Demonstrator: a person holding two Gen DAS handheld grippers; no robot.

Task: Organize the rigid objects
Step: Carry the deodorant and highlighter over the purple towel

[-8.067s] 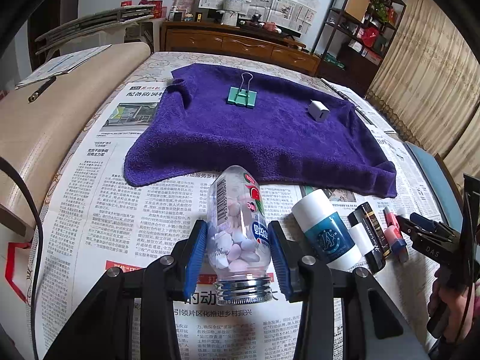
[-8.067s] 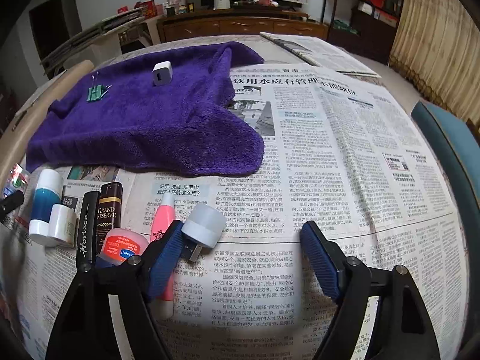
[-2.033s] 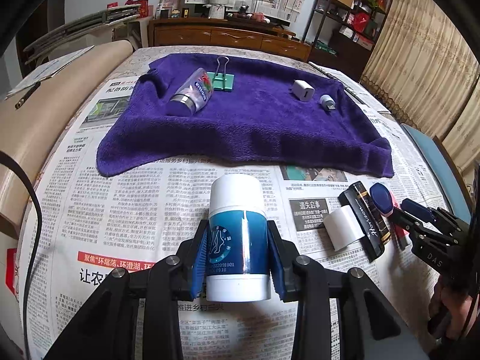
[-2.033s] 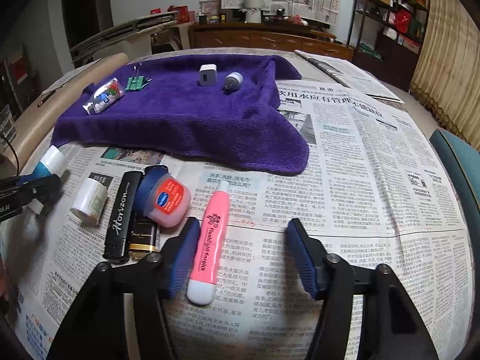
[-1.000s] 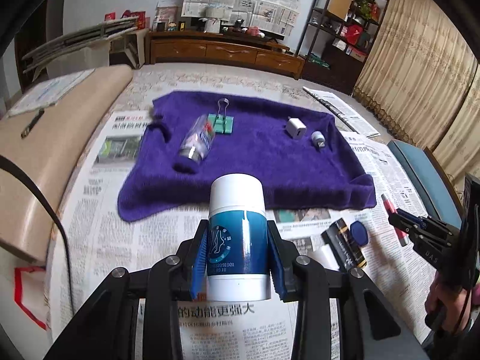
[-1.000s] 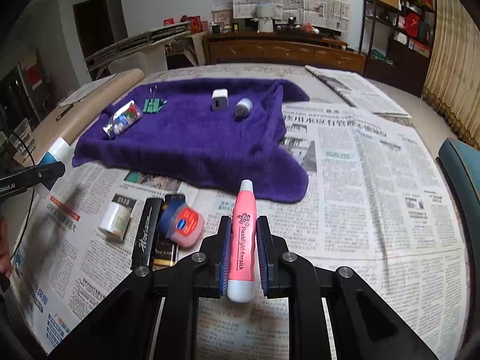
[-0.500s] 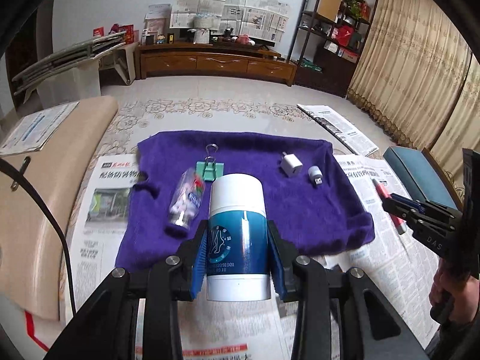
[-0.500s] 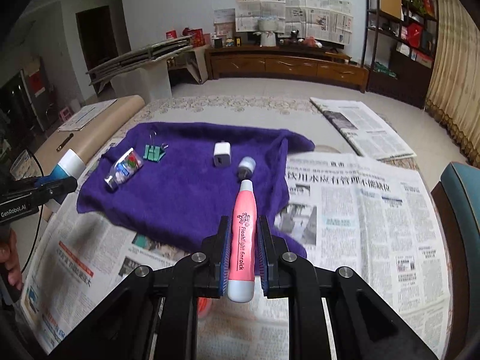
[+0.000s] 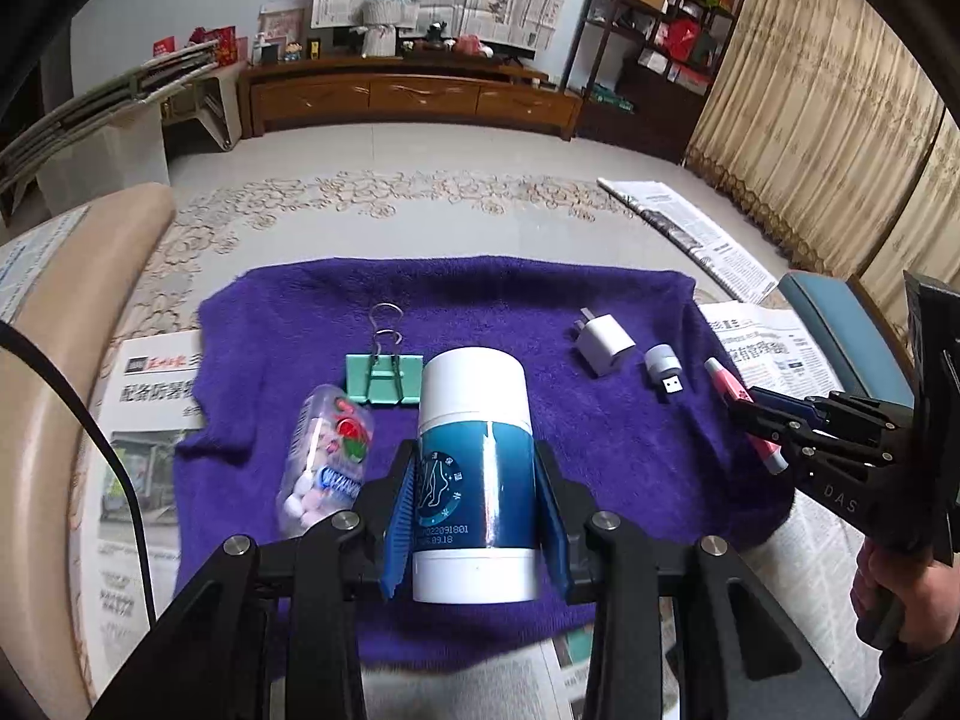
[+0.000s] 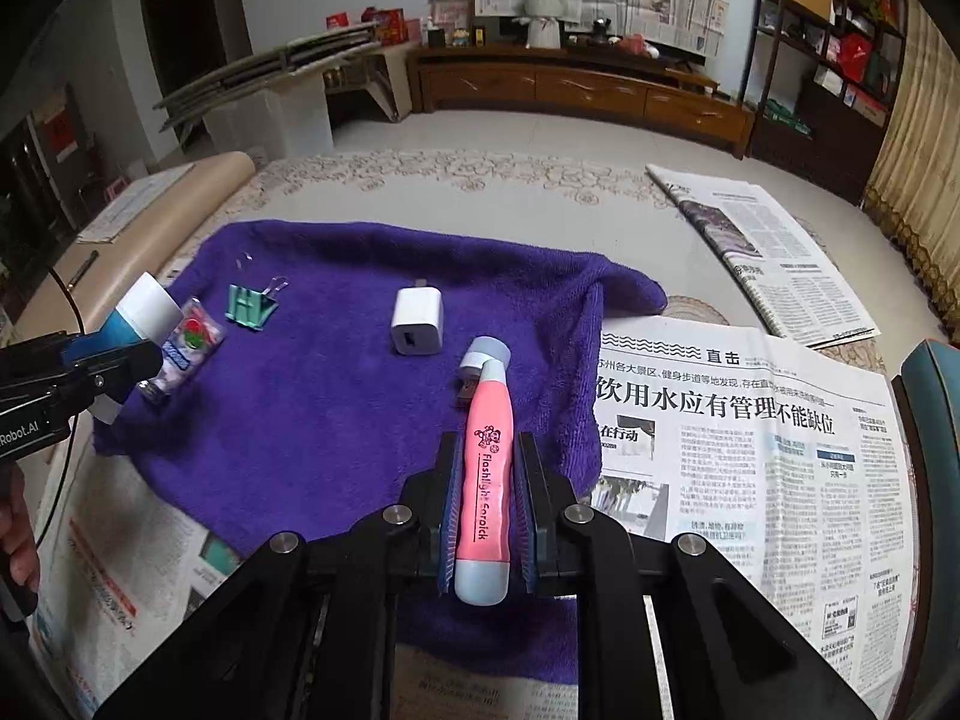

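Note:
My left gripper is shut on a white and blue cylindrical bottle and holds it above the near part of the purple towel. My right gripper is shut on a pink flashlight earpick, held above the towel's right part. On the towel lie a clear candy bottle, a green binder clip, a white charger plug and a small grey USB light. The right gripper with the pink earpick shows at the right of the left wrist view.
Newspaper sheets cover the table around the towel. A folded newspaper lies at the far right. A teal chair stands at the right edge. A beige padded surface runs along the left.
Both grippers have risen and moved forward over the towel, carrying the blue bottle and the pink earpick. The items left on the newspaper have dropped out of view.

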